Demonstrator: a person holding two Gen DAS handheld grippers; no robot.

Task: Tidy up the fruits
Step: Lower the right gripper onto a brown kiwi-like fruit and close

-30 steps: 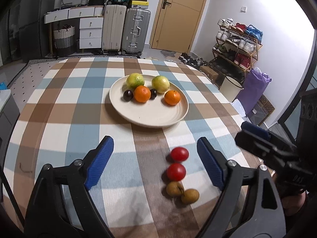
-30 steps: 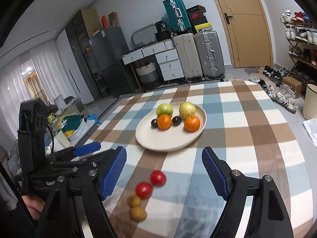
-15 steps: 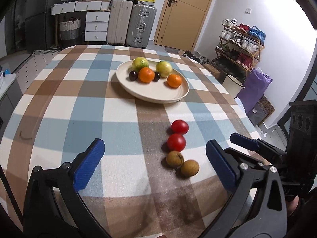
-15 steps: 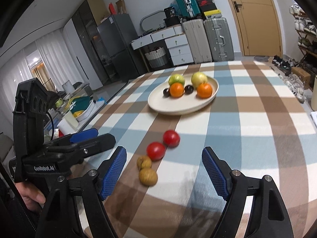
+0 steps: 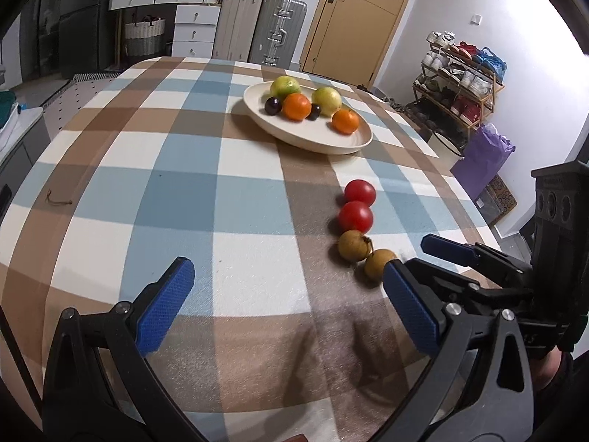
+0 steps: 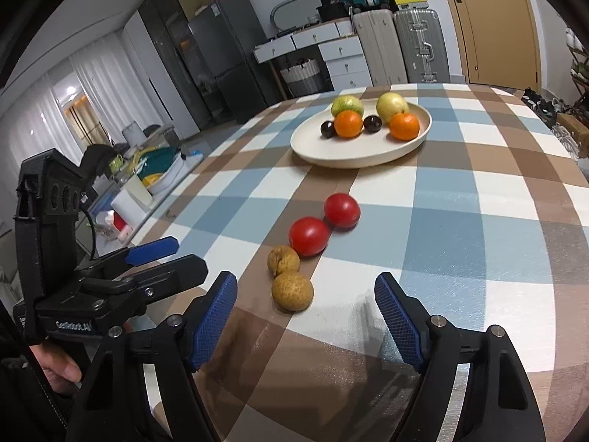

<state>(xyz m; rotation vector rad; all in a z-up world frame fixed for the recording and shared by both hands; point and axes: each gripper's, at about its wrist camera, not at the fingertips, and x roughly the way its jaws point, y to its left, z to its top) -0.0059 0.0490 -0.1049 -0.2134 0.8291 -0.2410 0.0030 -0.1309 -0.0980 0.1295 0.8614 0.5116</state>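
A cream plate (image 5: 316, 139) (image 6: 353, 154) holds two green-yellow fruits, two oranges and two dark plums. On the checked tablecloth, nearer to me, two red tomatoes (image 5: 356, 216) (image 6: 308, 235) and two brown longans (image 5: 354, 245) (image 6: 292, 290) lie in a line. My left gripper (image 5: 291, 302) is open and empty, low over the near table edge, left of the longans. My right gripper (image 6: 305, 320) is open and empty, just short of the nearest longan; it also shows in the left wrist view (image 5: 456, 250).
The table (image 5: 176, 169) is round with edges falling away on all sides. A shoe rack (image 5: 460, 77) and purple bag (image 5: 486, 162) stand to the right. Suitcases (image 5: 257, 25), drawers and a door stand behind. The left gripper shows at the left of the right wrist view (image 6: 151, 250).
Both grippers have pulled back and down toward the near table edge. The plate looks farther and the tomatoes and longans sit higher in both views. Both stay open.
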